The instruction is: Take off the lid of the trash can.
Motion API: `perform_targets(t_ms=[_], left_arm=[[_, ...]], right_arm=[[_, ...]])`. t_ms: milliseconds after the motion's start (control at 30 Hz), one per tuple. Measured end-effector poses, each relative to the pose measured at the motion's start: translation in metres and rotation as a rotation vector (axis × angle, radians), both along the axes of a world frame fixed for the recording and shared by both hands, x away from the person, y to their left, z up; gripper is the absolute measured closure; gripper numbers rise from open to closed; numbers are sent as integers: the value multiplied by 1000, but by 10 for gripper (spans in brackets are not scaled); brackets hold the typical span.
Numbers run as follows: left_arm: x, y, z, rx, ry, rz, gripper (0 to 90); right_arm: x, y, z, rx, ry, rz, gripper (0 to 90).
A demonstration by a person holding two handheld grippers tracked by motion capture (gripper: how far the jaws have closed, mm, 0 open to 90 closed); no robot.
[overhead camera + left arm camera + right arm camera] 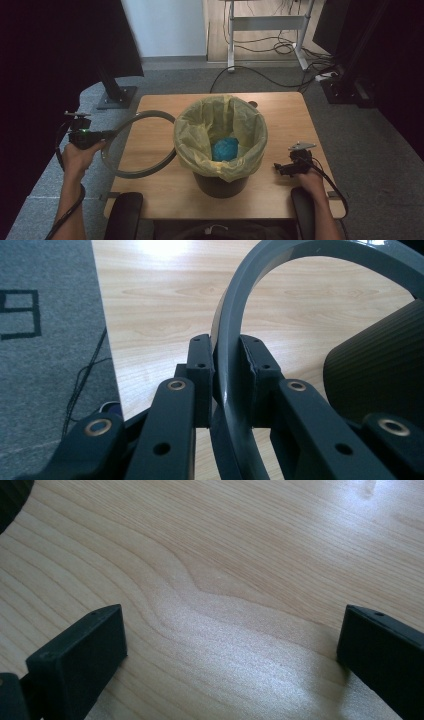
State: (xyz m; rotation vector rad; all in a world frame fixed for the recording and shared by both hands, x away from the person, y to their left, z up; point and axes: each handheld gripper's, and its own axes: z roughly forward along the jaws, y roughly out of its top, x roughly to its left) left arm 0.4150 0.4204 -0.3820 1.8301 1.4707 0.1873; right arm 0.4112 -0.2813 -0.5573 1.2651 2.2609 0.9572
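A black bin (pixel 220 185) lined with a yellow bag (pixel 200 131) stands at the middle of the wooden table (pixel 165 196). A crumpled blue thing (pixel 225 149) lies inside it. Left of the bin, my left gripper (pixel 109 134) is shut on the left edge of a grey ring (pixel 142 175), which hangs tilted over the table. In the left gripper view the pads (pixel 201 365) press on both sides of the ring (pixel 231 315), with the bin's ribbed wall (pixel 380 370) to the right. My right gripper (pixel 280 169) rests low on the table right of the bin, open (pixel 230 630), with nothing between the jaws.
A monitor stand base (pixel 117 97) sits on the grey carpet behind the table's left corner. Desk legs (pixel 265 22) and cables (pixel 260 75) lie farther back. Black chair armrests (pixel 125 210) flank the table's near edge. The bin's edge (pixel 12 495) shows beside the right gripper.
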Motion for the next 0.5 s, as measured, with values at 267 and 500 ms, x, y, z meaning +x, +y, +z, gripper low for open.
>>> perform_targets(t_ms=[267, 500], left_arm=[[4, -6, -16, 2, 3, 9, 765], [8, -11, -30, 11, 9, 18, 765]], right_arm=[[0, 0, 0, 0, 0, 0, 0], [0, 0, 0, -1, 0, 1, 0]])
